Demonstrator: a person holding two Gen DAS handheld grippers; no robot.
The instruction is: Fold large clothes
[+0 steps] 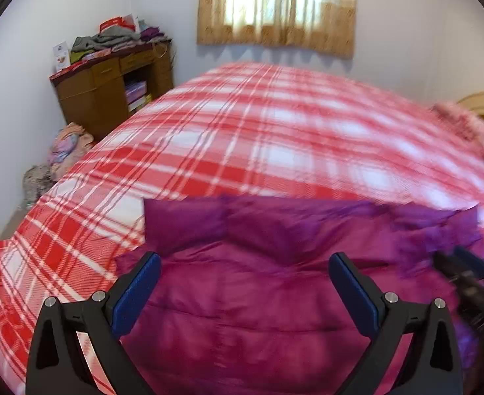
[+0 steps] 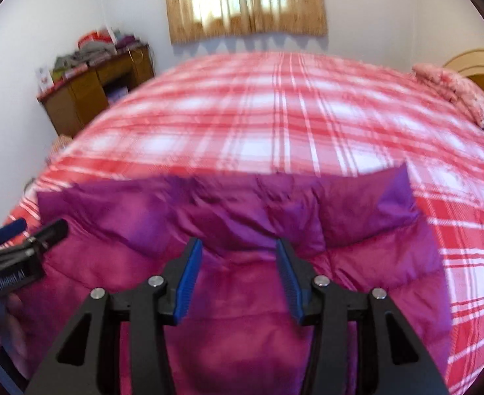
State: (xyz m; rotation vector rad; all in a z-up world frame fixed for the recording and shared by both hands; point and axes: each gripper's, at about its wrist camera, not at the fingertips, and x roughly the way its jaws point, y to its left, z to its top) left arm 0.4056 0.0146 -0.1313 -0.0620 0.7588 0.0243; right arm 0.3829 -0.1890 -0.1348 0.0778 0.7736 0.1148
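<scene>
Magenta puffer jacket point(image 1: 275, 296) lies spread on the near part of the bed point(image 1: 258, 131), on its red-and-white plaid cover, with the jacket's far edge folded into puffed sections. Left gripper point(image 1: 244, 263) hangs above the jacket with its blue-padded fingers point(image 1: 141, 293) wide apart and nothing between them. Right gripper point(image 2: 238, 250) hangs above the same jacket nearer its far edge; its fingers point(image 2: 189, 279) stand moderately apart, with no cloth pinched between the pads. Each gripper shows at the edge of the other's view. Behind the bed are a curtained window point(image 1: 276, 3), a wooden cabinet point(image 1: 110, 89) piled with clothes in the corner, and a floral pillow point(image 2: 462, 98) by the headboard.
</scene>
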